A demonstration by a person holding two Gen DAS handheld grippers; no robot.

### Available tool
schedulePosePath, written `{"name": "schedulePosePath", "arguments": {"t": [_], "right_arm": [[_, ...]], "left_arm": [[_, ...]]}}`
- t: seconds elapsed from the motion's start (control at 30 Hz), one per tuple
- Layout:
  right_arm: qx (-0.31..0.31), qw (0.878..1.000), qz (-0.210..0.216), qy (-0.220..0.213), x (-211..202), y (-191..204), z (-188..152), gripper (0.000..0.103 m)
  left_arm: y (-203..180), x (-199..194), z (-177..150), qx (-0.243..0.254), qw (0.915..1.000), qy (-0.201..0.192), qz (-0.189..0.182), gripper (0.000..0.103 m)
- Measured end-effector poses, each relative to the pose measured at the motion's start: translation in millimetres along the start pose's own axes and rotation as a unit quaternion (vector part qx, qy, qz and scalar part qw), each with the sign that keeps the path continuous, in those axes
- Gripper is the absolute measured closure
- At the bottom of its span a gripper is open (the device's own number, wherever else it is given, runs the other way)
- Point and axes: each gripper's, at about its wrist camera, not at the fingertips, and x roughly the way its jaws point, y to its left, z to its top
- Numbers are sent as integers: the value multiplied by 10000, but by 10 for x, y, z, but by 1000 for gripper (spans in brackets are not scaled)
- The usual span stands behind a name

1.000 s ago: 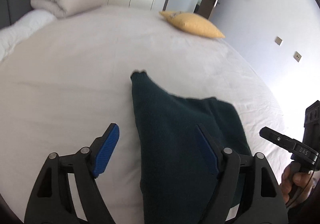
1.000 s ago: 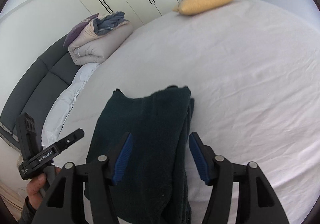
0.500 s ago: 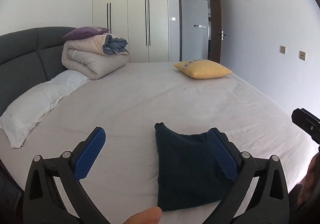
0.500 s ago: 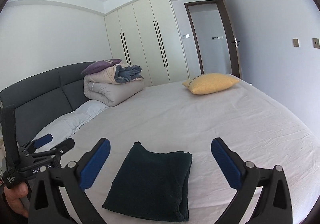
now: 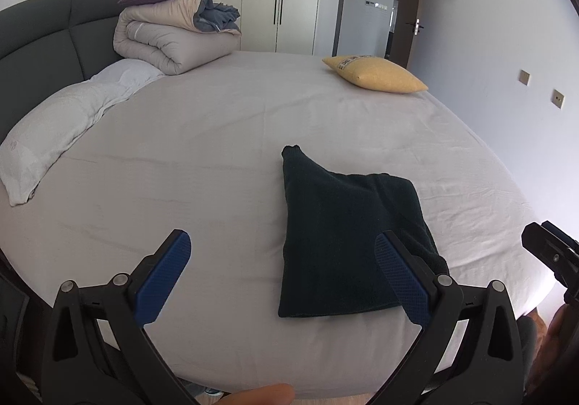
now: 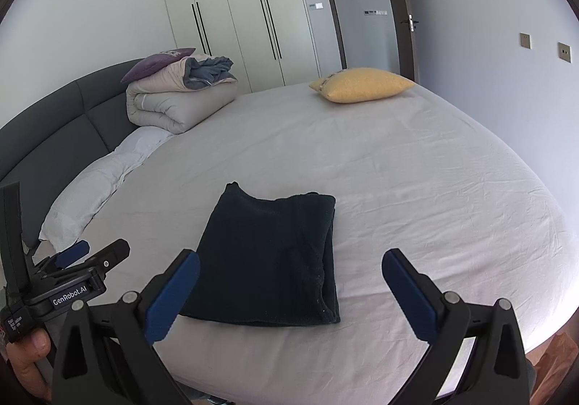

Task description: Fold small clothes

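A dark green garment point(image 5: 347, 235) lies folded into a compact rectangle on the white bed sheet point(image 5: 217, 137), near the front edge. It also shows in the right wrist view point(image 6: 275, 256). My left gripper point(image 5: 282, 274) is open and empty, held back above the bed's front edge, with the garment just ahead of its right finger. My right gripper point(image 6: 289, 292) is open and empty, pulled back from the garment. The left gripper's body shows at the left of the right wrist view point(image 6: 72, 282).
A yellow pillow point(image 5: 372, 74) lies at the far right of the bed. A folded duvet stack point(image 5: 173, 32) and white pillows point(image 5: 65, 126) sit by the dark headboard point(image 5: 43, 39). Wardrobes and a door stand behind.
Both grippers have drawn back from the garment, which was right under them one second ago, and have opened wider. The garment stays folded on the sheet.
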Motion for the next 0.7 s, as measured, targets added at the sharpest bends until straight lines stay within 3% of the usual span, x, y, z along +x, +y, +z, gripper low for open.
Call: {"name": "schedulePosePath", "arguments": {"t": [0.7], "right_arm": [[-216,9969,-291,705,267,150,-363,0]], "left_arm": [[91,214,-198,55,9996,251,-66,0]]}}
